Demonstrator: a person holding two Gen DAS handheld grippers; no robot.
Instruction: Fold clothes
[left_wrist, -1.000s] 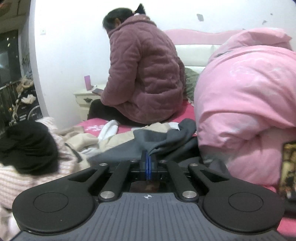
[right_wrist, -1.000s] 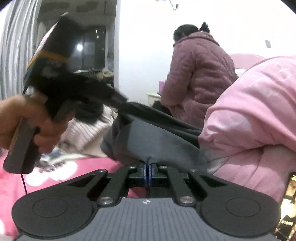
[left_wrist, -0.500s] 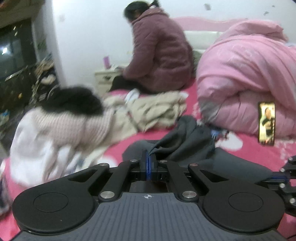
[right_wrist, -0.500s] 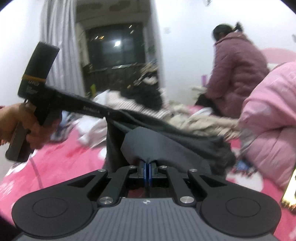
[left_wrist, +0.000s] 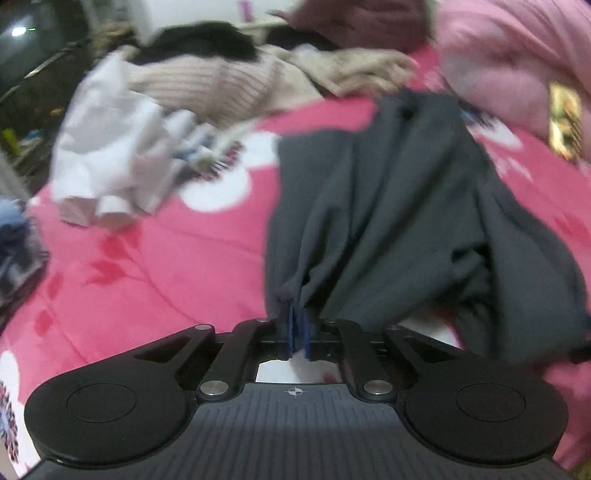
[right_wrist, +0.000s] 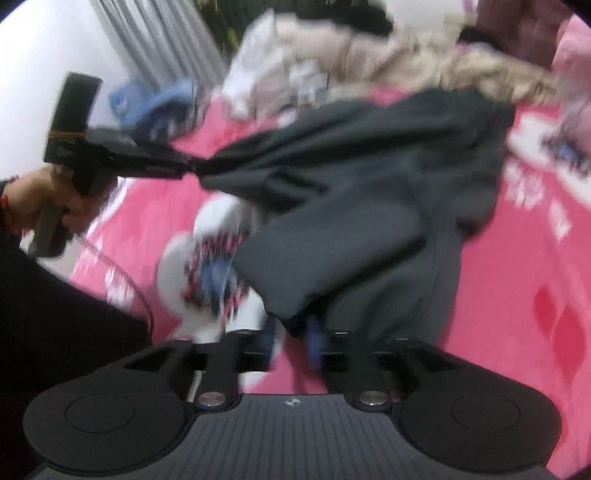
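A dark grey garment (left_wrist: 399, 206) lies spread over the pink bedspread (left_wrist: 147, 266). My left gripper (left_wrist: 295, 328) is shut on one corner of it at the near edge. In the right wrist view the same garment (right_wrist: 369, 192) stretches from the left gripper (right_wrist: 184, 166), seen at the left in a hand, to my right gripper (right_wrist: 291, 336). The right gripper's blue fingers (right_wrist: 314, 339) stand apart with a fold of the garment between them. Both views are motion-blurred.
A pile of clothes lies at the back: a white piece (left_wrist: 110, 155), a pink ribbed sweater (left_wrist: 207, 85), beige cloth (left_wrist: 354, 70) and something black (left_wrist: 199, 40). A pink duvet (left_wrist: 517, 62) is at the right with a phone (left_wrist: 563, 118) leaning on it.
Both grippers have swung down from facing the room to facing the bed. The garment has come down from hanging in the air onto the bedspread. The right gripper's fingers have parted.
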